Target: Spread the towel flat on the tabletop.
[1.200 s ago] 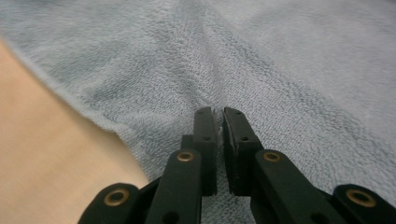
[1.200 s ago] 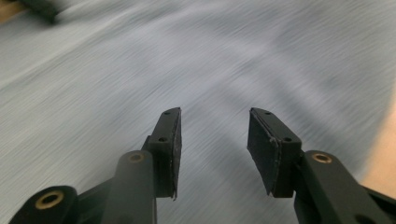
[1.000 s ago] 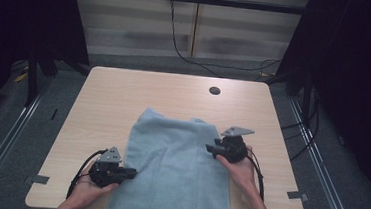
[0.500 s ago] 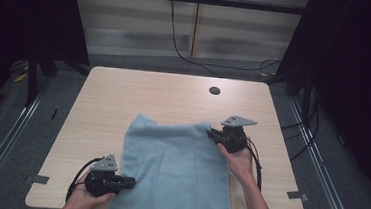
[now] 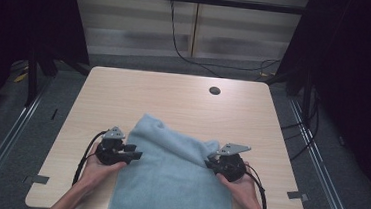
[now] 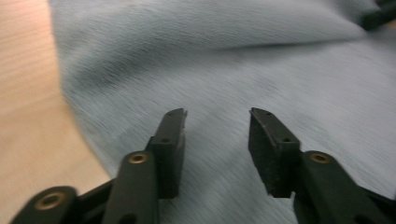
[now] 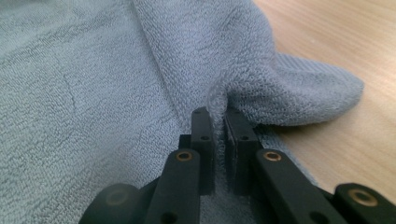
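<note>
Two grippers worked a towel (image 5: 172, 178) mid-fold: right gripper (image 7: 218, 126) pinched its edge, left gripper (image 6: 217, 140), jaws just opening, needed a fresh hold.

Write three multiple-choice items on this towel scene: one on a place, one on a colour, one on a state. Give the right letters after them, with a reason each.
1. Where does the towel lie on the table?
A. at the far edge, by the round hole
B. on the near half, hanging over the near edge
C. on the floor beside it

2. What colour is the towel?
A. light blue-grey
B. red
C. yellow

3. How do the right tongs stand?
A. wide open above bare wood
B. shut on a fold of the towel
C. shut on a cable

Answers: 1 B, the cloth runs off the near edge between the two hands, far from the round hole. 2 A, it is pale blue-grey in every view. 3 B, the right gripper view shows a ridge of terry pinched between the pads.
</note>
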`<control>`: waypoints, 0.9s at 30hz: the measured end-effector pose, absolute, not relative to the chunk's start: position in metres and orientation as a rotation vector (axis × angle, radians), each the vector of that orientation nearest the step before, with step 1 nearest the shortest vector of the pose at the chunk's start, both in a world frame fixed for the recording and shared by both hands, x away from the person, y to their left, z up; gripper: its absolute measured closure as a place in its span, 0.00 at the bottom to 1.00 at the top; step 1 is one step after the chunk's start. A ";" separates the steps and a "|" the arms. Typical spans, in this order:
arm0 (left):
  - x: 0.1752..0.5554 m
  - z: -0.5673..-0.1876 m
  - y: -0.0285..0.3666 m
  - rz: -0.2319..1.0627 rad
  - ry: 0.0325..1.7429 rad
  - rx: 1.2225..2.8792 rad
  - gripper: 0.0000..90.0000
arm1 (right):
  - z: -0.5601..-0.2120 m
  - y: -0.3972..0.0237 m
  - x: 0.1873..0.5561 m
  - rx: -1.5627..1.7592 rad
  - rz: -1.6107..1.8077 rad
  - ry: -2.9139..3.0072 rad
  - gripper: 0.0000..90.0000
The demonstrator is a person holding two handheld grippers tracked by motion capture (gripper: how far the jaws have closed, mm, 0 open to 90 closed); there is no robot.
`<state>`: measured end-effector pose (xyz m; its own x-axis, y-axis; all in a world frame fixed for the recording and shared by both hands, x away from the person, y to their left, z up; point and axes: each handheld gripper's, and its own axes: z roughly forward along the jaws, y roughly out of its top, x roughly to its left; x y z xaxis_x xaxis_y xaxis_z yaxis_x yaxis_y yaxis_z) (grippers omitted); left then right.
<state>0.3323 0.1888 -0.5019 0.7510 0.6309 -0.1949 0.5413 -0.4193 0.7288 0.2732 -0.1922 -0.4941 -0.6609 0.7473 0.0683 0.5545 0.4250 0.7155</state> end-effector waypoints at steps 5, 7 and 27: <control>0.311 -0.502 0.191 0.154 0.767 2.190 0.90 | -0.496 -0.195 0.268 1.144 1.080 2.429 0.93; 0.300 -0.503 0.197 0.104 0.789 2.165 0.93 | -0.495 -0.195 0.260 1.136 1.079 2.445 0.93; 0.279 -0.499 0.202 0.030 0.735 2.201 0.81 | -0.463 -0.226 0.280 1.211 1.178 2.303 0.80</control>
<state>0.2791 0.2023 -0.4987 0.8312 0.5144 -0.2110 0.4955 -0.5132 0.7008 0.2803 -0.2258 -0.4629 -0.6073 0.7860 0.1158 0.5537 0.3142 0.7712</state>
